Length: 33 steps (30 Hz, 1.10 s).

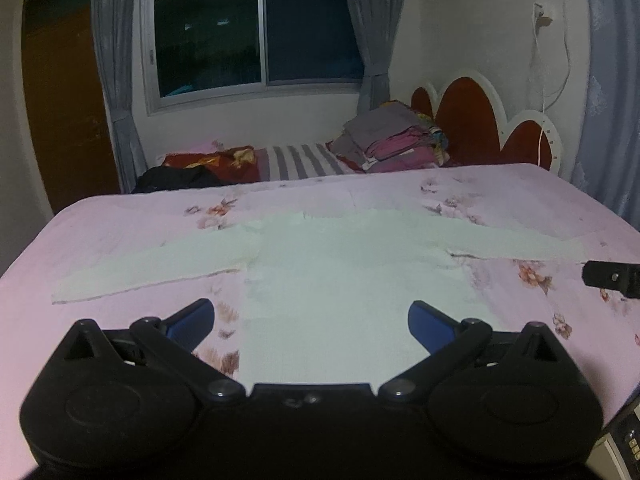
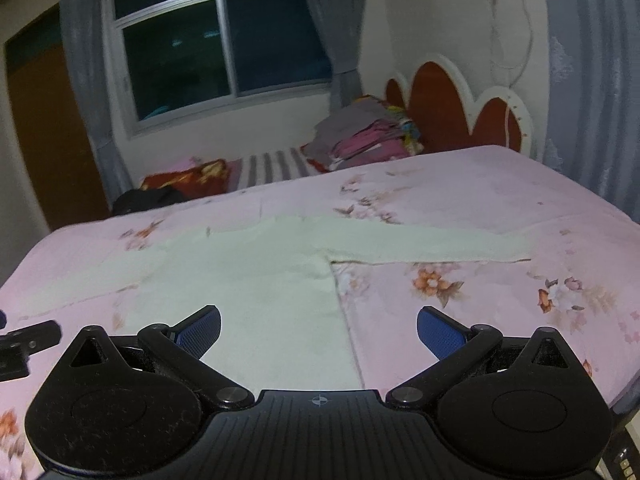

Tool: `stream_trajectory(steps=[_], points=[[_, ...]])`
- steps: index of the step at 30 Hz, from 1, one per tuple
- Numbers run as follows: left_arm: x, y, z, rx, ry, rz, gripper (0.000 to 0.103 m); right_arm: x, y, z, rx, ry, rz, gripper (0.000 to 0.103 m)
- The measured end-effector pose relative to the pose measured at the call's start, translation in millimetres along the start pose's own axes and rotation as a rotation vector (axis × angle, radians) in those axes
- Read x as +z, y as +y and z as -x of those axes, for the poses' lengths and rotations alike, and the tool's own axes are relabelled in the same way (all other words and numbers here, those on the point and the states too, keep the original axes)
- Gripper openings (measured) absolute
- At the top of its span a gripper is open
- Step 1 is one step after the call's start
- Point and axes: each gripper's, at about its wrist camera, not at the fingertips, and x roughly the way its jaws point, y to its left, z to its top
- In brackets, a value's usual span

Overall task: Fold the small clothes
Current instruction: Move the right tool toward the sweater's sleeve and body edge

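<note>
A pale white long-sleeved top (image 1: 344, 268) lies flat on the pink floral bed sheet (image 1: 120, 220), both sleeves spread out to the sides. My left gripper (image 1: 311, 320) is open above the garment's lower hem, nothing between its blue pads. In the right wrist view the same top (image 2: 248, 280) fills the centre-left, its right sleeve (image 2: 432, 246) stretching right. My right gripper (image 2: 319, 326) is open over the hem's right corner, empty. A part of the right gripper (image 1: 612, 278) shows at the left view's right edge, and a part of the left gripper (image 2: 24, 344) at the right view's left edge.
A pile of folded clothes (image 1: 394, 138) sits at the bed's far side beside a red and white headboard (image 1: 476, 120). A striped cloth (image 1: 304, 162), a red patterned blanket (image 1: 212, 160) and a black garment (image 1: 176, 180) lie below the window (image 1: 256, 32). A cable (image 1: 548, 92) hangs on the wall.
</note>
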Motion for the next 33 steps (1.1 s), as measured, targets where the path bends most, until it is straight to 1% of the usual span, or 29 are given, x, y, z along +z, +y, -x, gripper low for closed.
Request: stream_trajectory(steps=[3,6,9,13,16,18,20,25,26,28,30,33], points=[[5,-3,-17,-0.025,0.002,0.001,0.103,9,-13,-14,-0.022,0.006,-0.034,0.103],[9,-16,-39,-0.058,0.013,-0.023,0.103,11,-30,-24,-0.031,0.011,-0.055,0.103],[11,-34,-58,-0.072,0.028,-0.051,0.103,14,-57,-40,-0.052,0.011,-0.098,0.103],[19,-51,-89,-0.125,0.056,-0.018,0.103,23,-105,-71,-0.067,-0.016,-0.184,0.103],[30,-69,-117,-0.087,0.084,-0.035,0.103,33,-145,-101,-0.098,-0.021,-0.237,0.103],[37,-84,-135,-0.073,0.083,-0.061,0.103,41,-171,-119,-0.12,-0.021,-0.265,0.103],[46,-99,-156,-0.039,0.099,-0.076,0.103,49,-201,-141,-0.134,-0.008,-0.298,0.102],[59,-122,-197,-0.004,0.161,-0.042,0.103,55,-265,-190,-0.181,0.028,-0.357,0.102],[59,-127,-203,0.007,0.169,-0.049,0.103,55,-276,-198,-0.183,0.03,-0.372,0.084],[60,-135,-215,0.029,0.194,-0.07,0.103,52,-295,-215,-0.187,0.063,-0.407,0.059],[59,-141,-224,0.041,0.215,-0.081,0.103,47,-312,-229,-0.19,0.09,-0.455,0.059],[59,-147,-233,0.061,0.235,-0.091,0.103,40,-333,-241,-0.192,0.104,-0.502,0.059]])
